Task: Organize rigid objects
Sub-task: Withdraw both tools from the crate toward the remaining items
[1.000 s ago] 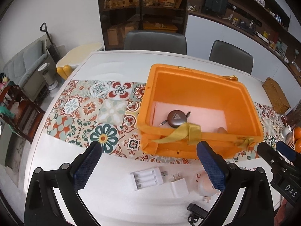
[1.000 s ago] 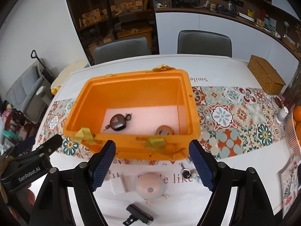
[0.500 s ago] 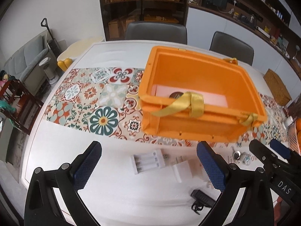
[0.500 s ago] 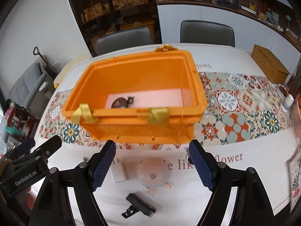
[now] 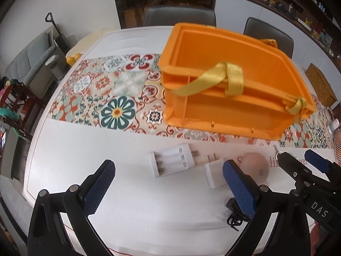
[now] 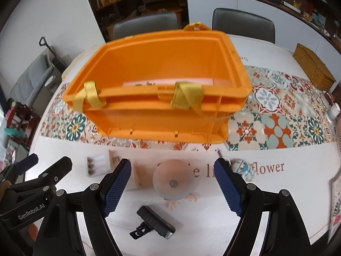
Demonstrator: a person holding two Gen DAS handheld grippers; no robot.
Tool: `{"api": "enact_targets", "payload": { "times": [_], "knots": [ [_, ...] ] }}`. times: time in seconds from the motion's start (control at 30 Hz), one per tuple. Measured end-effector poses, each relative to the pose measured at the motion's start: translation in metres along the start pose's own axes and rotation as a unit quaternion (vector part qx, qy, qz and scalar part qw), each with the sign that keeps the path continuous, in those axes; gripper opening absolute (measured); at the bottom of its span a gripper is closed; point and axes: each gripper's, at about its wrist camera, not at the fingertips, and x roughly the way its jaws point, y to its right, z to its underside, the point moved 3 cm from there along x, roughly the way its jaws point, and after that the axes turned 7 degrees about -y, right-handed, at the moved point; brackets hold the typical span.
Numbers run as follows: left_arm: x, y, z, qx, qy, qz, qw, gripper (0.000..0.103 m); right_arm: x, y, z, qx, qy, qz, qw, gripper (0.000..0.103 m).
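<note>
An orange crate (image 5: 234, 106) with yellow ribbon handles stands on the patterned runner; it also shows in the right wrist view (image 6: 166, 89). On the white table in front of it lie a white battery holder (image 5: 172, 161), a white plug adapter (image 5: 214, 173), a round peach toy (image 6: 171, 181), a black clip device (image 6: 154, 221) and a small keychain figure (image 6: 243, 169). My left gripper (image 5: 168, 189) is open, low over the table near the battery holder and adapter. My right gripper (image 6: 171, 187) is open, with the peach toy between its fingers.
A woven box (image 6: 312, 63) sits at the table's far right. A white cup (image 6: 334, 112) stands at the right edge. Two grey chairs (image 6: 147, 26) stand behind the table. Shelves line the back wall.
Both grippers have dropped lower and drawn back toward the table's near edge. The crate's inside, seen from above before, is now mostly hidden behind its front wall.
</note>
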Motion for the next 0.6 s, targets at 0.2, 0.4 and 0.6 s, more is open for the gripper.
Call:
{"api": "enact_targets", "payload": {
  "times": [0.2,0.4,0.6],
  "knots": [
    [0.014,0.002,0.010,0.001,-0.018,-0.004,0.9998,0.103,0.016,0.001,0.007,-0.005,-0.020,0.001,1.000,0.082],
    [0.027,0.003,0.018,0.000,-0.038,-0.007,0.9993,0.103,0.031,0.002,0.014,-0.010,-0.039,0.001,0.999,0.083],
    [0.038,0.005,0.024,-0.002,-0.051,-0.008,0.9987,0.103,0.044,0.004,0.020,-0.011,-0.060,0.003,0.998,0.084]
  ]
}}
